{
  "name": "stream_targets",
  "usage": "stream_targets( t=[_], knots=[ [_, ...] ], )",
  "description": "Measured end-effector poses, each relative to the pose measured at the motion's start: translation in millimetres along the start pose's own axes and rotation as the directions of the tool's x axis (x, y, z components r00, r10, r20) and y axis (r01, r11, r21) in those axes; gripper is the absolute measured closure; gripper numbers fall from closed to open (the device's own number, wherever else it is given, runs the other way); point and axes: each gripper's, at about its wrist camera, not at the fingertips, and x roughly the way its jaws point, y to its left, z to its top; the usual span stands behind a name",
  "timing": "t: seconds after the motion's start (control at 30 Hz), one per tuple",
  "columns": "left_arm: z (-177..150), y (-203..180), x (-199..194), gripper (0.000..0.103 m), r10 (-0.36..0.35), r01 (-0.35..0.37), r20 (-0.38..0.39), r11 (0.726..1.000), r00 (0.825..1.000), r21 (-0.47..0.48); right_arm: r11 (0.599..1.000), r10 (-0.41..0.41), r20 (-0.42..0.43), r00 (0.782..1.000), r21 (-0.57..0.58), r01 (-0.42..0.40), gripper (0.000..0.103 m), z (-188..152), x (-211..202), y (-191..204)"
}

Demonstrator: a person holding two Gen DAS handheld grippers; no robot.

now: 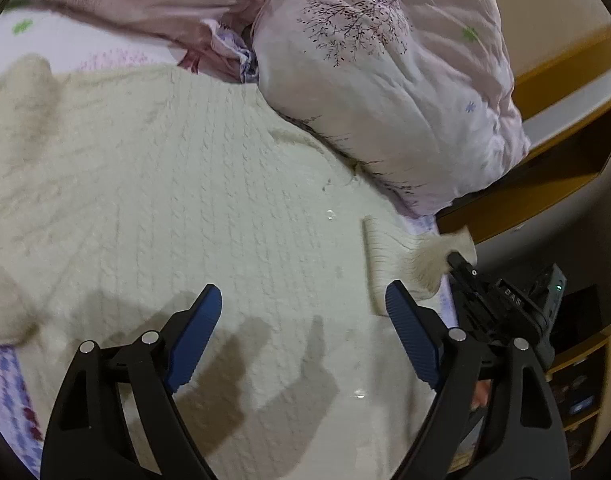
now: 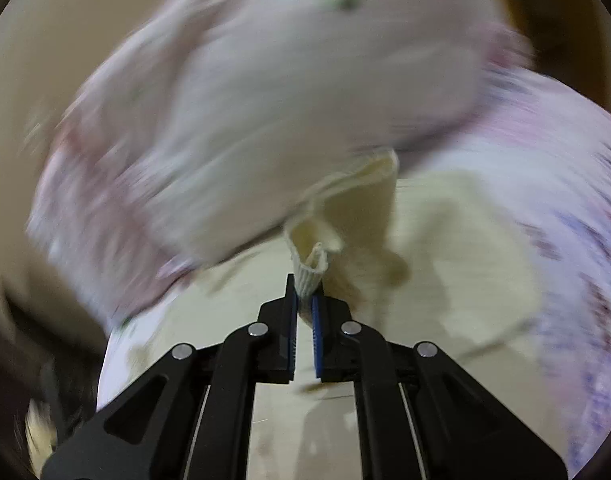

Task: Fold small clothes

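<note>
A cream cable-knit sweater [image 1: 193, 184] lies spread on the bed and fills most of the left wrist view. My left gripper [image 1: 303, 292] hovers over its lower body, open, with only flat knit beneath its blue pads [image 1: 201, 332]. One sleeve [image 1: 397, 256] stretches out to the right, and my right gripper [image 1: 457, 262] holds its end. In the blurred right wrist view, my right gripper [image 2: 305, 284] is shut on the ribbed cuff [image 2: 310, 272], and the sleeve hangs lifted from the sweater body [image 2: 445, 240] below.
A bunched pink quilt [image 1: 385, 80] with a tree print presses against the sweater's upper right edge. The printed bed sheet [image 1: 9, 380] shows at the lower left. Wooden furniture [image 1: 545, 184] and shelves [image 1: 577, 392] stand beyond the bed's right side.
</note>
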Motion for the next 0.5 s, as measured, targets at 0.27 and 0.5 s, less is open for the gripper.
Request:
stream_targets(
  t=[0.27,0.5],
  knots=[
    [-2.8,0.2,12.1,0.022,-0.034,0.032,-0.038,0.997,0.999,-0.064,0.97,0.153,-0.279,0.948,-0.138,-0.197,0.056,-44.7,36.0,49.8],
    [-7.4,-1.6,30.5,0.031,-0.018,0.005,-0.097,0.991,0.995,-0.135,0.992,0.051,-0.158,0.986,0.12,-0.032,0.053,-23.8,-14.8,-35.7]
  ],
)
